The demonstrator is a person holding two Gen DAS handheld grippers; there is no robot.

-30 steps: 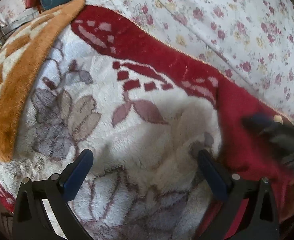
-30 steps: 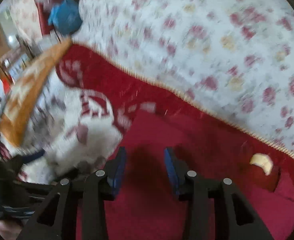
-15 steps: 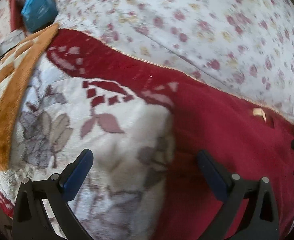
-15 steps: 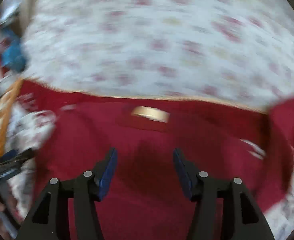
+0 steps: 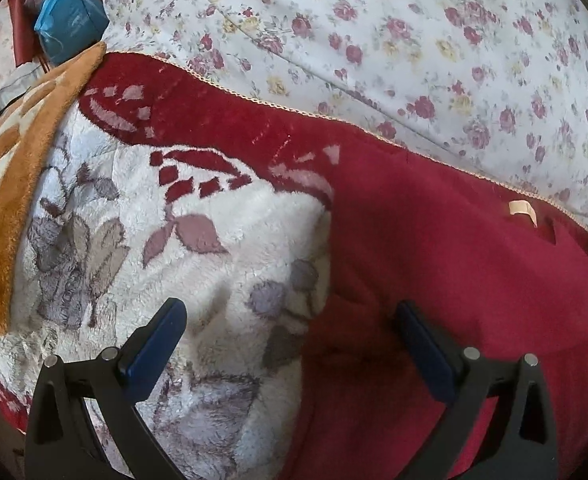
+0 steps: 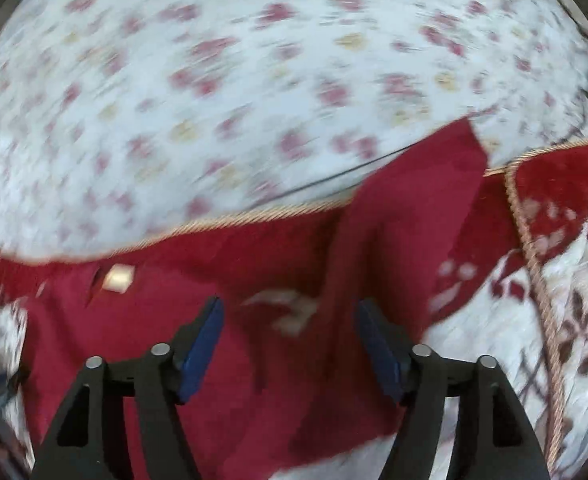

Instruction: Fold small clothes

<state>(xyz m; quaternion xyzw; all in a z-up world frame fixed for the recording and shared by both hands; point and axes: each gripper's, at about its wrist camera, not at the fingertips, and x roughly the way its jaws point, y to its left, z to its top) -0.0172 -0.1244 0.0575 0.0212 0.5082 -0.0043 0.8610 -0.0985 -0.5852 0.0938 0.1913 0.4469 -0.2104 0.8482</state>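
Observation:
A dark red garment (image 5: 446,280) with a pale neck label (image 5: 520,209) lies flat on a fleece blanket. My left gripper (image 5: 290,330) hovers open over the garment's left edge, one finger above white fleece, the other above red cloth, nothing between them. In the right wrist view the same garment (image 6: 254,340) shows its label (image 6: 118,278) at the left and a sleeve (image 6: 406,216) reaching toward the upper right. My right gripper (image 6: 288,336) is above the garment, its jaws opening, with nothing gripped.
The blanket (image 5: 198,240) is white fleece with grey and red leaves, a red border and corded trim. A floral sheet (image 5: 414,40) covers the bed behind it. An orange checked blanket (image 5: 18,176) and a blue bag (image 5: 70,20) lie at the far left.
The left gripper shifted right, so more of the red garment shows. The right gripper swept right along the garment, its jaws spread wider, and the sleeve came into view.

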